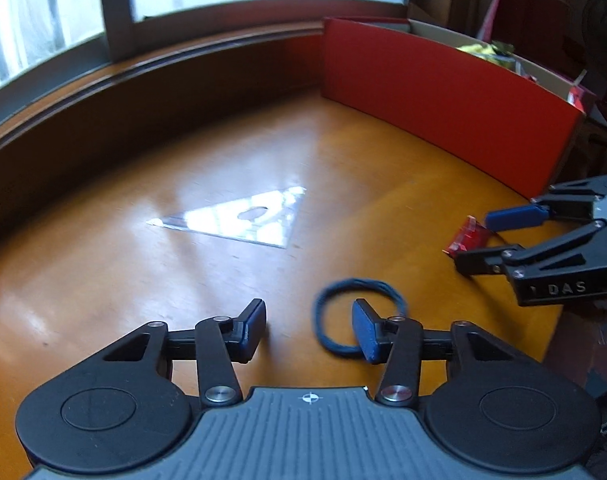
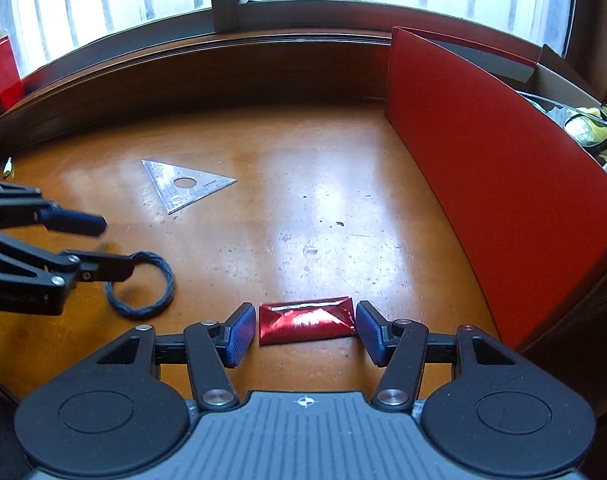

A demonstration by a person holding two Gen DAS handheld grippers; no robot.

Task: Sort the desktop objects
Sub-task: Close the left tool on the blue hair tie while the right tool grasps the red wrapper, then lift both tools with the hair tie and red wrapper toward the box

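Right wrist view is filled mostly by the wooden desk (image 2: 323,208), with a big red box (image 2: 503,152) stood at its right side against the window ledge. Only a bit of the box's inside can be seen over the red wall: a pair of dark-framed glasses (image 2: 595,124) plus something yellowish, and in the left wrist view some crumpled yellow and red packaging (image 1: 487,50) is glimpsed there, too cut off to be identified properly. A clear plastic set square (image 2: 183,188) is laid flat mid-desk, well apart from both tools. The right gripper (image 2: 303,330) is held with its fingers spread apart, and a shiny red wrapped packet (image 2: 305,320) is lying on the wood right between the blue pads, not visibly squeezed. The left gripper (image 1: 309,328) is spread wide too, lowered by a dark blue hair tie (image 1: 359,316); its right-hand finger is placed inside the loop while the other finger is kept outside it, nothing clamped. A small green-tipped thing (image 2: 7,166) at the far left desk edge can't be made out.
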